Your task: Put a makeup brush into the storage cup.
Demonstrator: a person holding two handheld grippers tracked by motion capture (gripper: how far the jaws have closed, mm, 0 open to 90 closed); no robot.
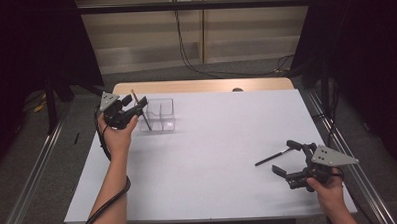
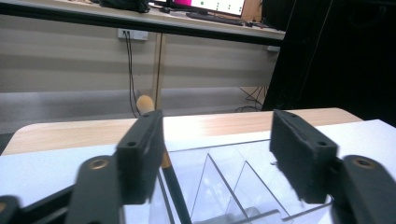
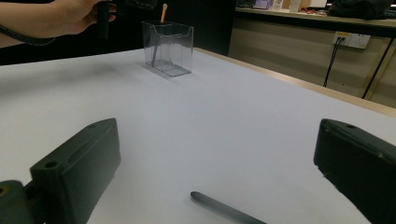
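A clear compartmented holder (image 1: 160,115) (image 2: 243,186) (image 3: 170,46) stands at the table's far left. A thin black brush with a wooden end (image 1: 140,110) (image 2: 145,103) (image 3: 164,11) leans in its left compartment. My left gripper (image 1: 139,108) (image 2: 217,154) is open above the holder's left side. The brush shaft stands just inside its left jaw, and the pads do not press on it. At the near right my right gripper (image 1: 286,158) (image 3: 219,163) is open and low over the table. A black pen (image 1: 273,157) (image 3: 224,207) lies flat between its jaws.
A white sheet covers the table (image 1: 213,156), with a wooden strip (image 1: 200,86) along the far edge. Dark curtains hang on both sides. Cables run down the back wall (image 1: 184,52), and metal rails (image 1: 33,173) flank the table on the floor.
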